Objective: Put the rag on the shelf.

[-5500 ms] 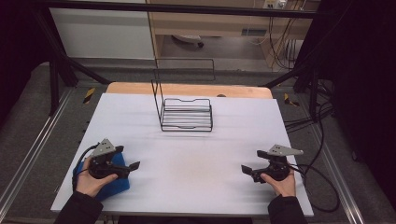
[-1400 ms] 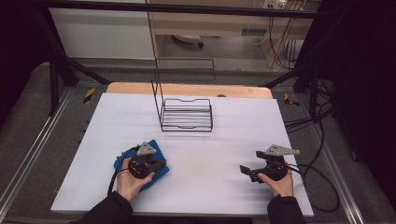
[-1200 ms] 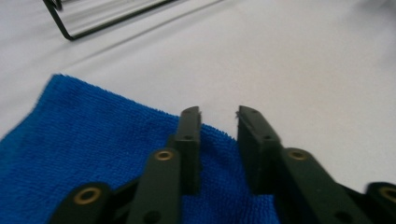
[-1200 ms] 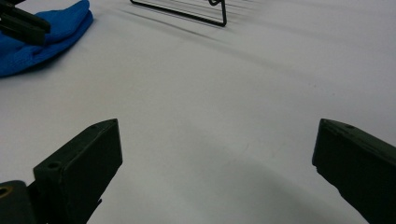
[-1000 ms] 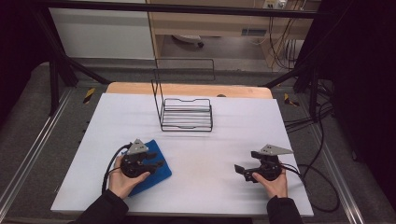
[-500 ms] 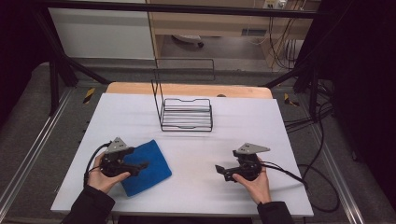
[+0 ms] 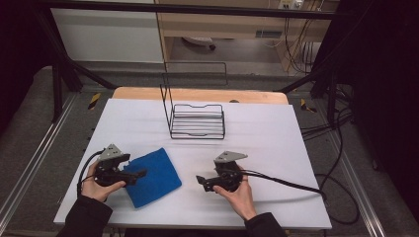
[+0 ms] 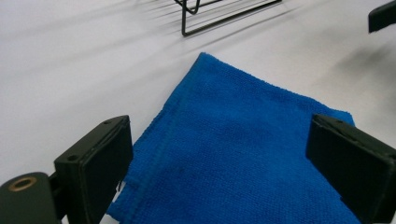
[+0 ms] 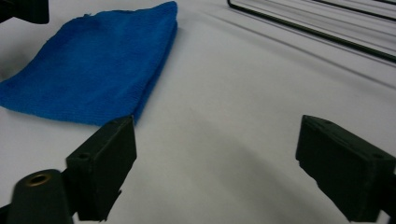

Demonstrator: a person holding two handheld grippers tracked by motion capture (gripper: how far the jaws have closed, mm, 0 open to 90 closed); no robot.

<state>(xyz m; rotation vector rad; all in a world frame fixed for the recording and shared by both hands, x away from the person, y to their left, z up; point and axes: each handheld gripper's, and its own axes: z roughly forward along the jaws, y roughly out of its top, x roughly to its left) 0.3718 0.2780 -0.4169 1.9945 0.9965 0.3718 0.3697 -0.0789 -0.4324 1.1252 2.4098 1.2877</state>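
Leftmost on the white table (image 7: 296,148), the left gripper (image 7: 134,174) sits at the cloth's left edge, its jaws spread wide and holding nothing. In the left gripper view the two black jaws stand either side of the blue cloth (image 8: 243,154), which lies flat between them and stretches away from the camera.

That cloth (image 7: 150,177) is the landmark. It rests flat on the table, folded into a rough rectangle, turned at a slant so that its far corner points toward the wire rack (image 7: 196,121). Its long axis appears to run from the near edge of the table up toward that rack, though the shape is close to square.

Right of the cloth, a short gap away and not touching it, the right gripper (image 7: 203,181) points back toward the cloth's right edge, jaws also wide apart and empty. In the right gripper view the cloth (image 9: 88,70) lies ahead and to the left of the jaws, with bare table between them.

The left gripper is the nearer of the two, already over the cloth's edge. Any pick-up probably turns on closing there first, while the right one would need to cross the gap.
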